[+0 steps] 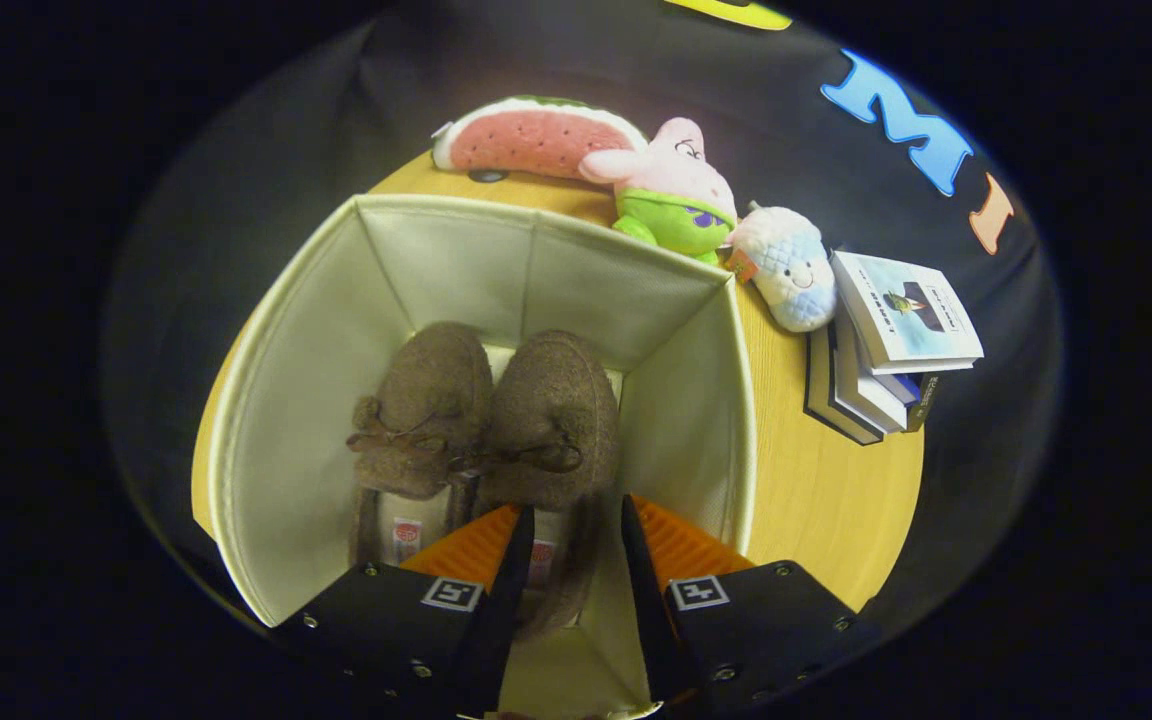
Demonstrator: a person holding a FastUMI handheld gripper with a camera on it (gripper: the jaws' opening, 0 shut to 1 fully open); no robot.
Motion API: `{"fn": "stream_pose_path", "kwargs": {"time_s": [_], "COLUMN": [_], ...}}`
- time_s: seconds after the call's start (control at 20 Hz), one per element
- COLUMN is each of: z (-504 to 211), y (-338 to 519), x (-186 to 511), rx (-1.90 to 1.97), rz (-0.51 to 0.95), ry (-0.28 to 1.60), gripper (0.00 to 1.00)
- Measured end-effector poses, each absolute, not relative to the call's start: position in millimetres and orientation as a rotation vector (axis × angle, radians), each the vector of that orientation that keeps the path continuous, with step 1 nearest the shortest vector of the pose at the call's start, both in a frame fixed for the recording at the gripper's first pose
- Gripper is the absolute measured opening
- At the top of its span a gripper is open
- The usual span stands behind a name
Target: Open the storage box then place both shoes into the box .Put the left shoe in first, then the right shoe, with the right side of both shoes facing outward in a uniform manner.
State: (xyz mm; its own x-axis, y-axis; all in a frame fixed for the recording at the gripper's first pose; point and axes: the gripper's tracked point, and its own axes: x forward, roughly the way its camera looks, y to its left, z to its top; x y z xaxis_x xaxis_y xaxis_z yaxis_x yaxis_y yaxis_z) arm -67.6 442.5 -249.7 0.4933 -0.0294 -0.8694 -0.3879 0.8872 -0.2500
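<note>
My jaws (573,540) spread, pinching nothing, over right brown slipper's (548,430) heel, left slipper (424,415) touching it at nine o'clock, both inside open fabric storage box (286,400), plush toys (676,190) at twelve on desk (816,480).

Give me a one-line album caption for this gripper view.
Gripper hangs open above two brown shoes lying side by side in the open storage box.

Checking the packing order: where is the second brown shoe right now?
In the gripper view, it lies inside the storage box, touching the other shoe on its right; its heel sits between the open tongs.
</note>
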Motion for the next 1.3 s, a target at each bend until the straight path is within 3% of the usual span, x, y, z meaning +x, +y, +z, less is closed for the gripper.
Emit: {"fn": "stream_pose_path", "kwargs": {"time_s": [0.15,0.35,0.8,1.1,1.15,1.25,1.3], "z": [-209,-144,14,71,78,81,70], "y": [447,432,286,222,210,179,158], "x": [-59,-50,-34,-49,-51,-54,-53], "rx": [-0.431,-0.325,-0.153,-0.084,-0.073,-0.081,-0.092], "rz": [0.269,0.303,0.16,0.162,0.176,0.208,0.208], "ry": [0.906,0.722,0.252,0.111,0.083,0.063,0.066], "gripper": [0.76,0.76,0.76,0.76,0.77,0.94,0.97]}}
